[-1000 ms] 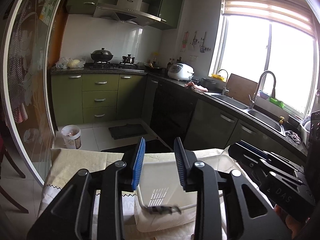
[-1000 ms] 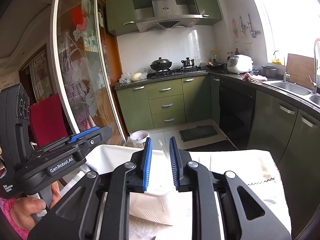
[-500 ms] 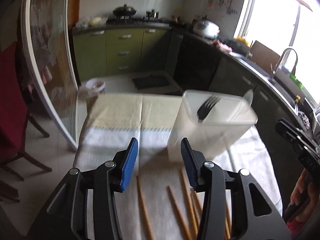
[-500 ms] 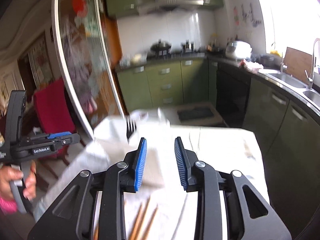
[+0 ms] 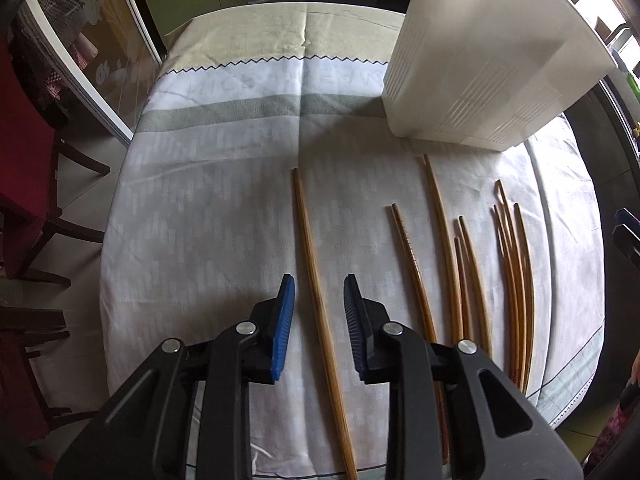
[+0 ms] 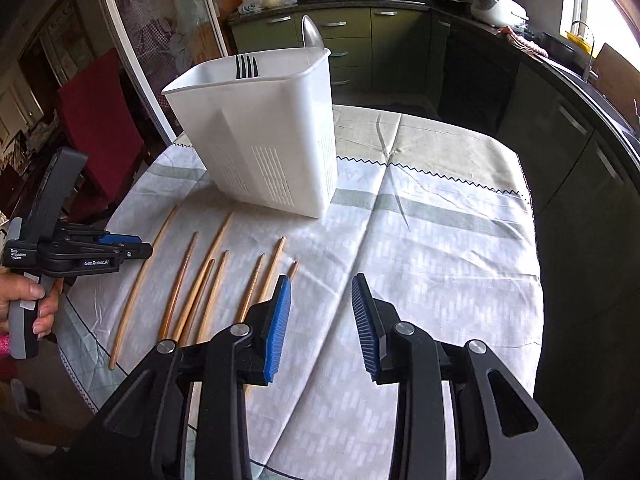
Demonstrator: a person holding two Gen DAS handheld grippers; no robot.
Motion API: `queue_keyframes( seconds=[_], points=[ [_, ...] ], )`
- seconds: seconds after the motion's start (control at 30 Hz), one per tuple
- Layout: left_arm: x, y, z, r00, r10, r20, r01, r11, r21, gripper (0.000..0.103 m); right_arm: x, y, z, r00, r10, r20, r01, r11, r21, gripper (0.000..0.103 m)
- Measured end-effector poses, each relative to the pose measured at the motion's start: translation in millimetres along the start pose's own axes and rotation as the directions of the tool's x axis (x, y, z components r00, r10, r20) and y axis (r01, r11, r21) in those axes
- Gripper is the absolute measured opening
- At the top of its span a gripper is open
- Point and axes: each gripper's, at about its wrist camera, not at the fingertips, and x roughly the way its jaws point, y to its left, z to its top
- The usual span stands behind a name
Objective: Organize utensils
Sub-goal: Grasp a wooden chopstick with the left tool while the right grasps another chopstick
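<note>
Several wooden chopsticks lie side by side on the cloth-covered table. One chopstick lies apart at the left, and my left gripper points down over it. Its jaws are closing with that chopstick between them, and the pads stand clear of it on both sides. A white slotted utensil holder stands behind the row, holding a black fork and a spoon. My right gripper hangs open over bare cloth just right of the chopsticks. The left gripper shows at the far left there.
A hand grips the left tool's handle. The round table's edge curves close on the left and right. A red chair and a glass sliding door stand to the left, with green kitchen cabinets behind.
Both grippers have tipped down from the kitchen toward the table top. The left one dropped over the lone chopstick and its jaws narrowed. The right jaws stand wider than a second ago.
</note>
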Motion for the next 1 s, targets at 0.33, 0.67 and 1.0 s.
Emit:
queue_keyframes(
  seconds=[0.33,0.67,1.0],
  points=[
    [16,-2,6,0.999,0.015,-0.049,-0.014,1.0,0.02,0.007,15,12,10,0.995,-0.003,-0.097,-0.001,0.999,-0.038,0.032],
    [12,6,-7,0.999,0.034,-0.037,-0.031,0.996,0.084,0.008,86,29,6,0.944,0.037,-0.327,-0.039,0.999,0.001,0.018],
    [12,6,-10,0.999,0.043,-0.03,-0.039,0.994,0.107,0.008,108,46,6,0.922,-0.02,-0.388,0.013,1.0,-0.021,0.014]
  ],
)
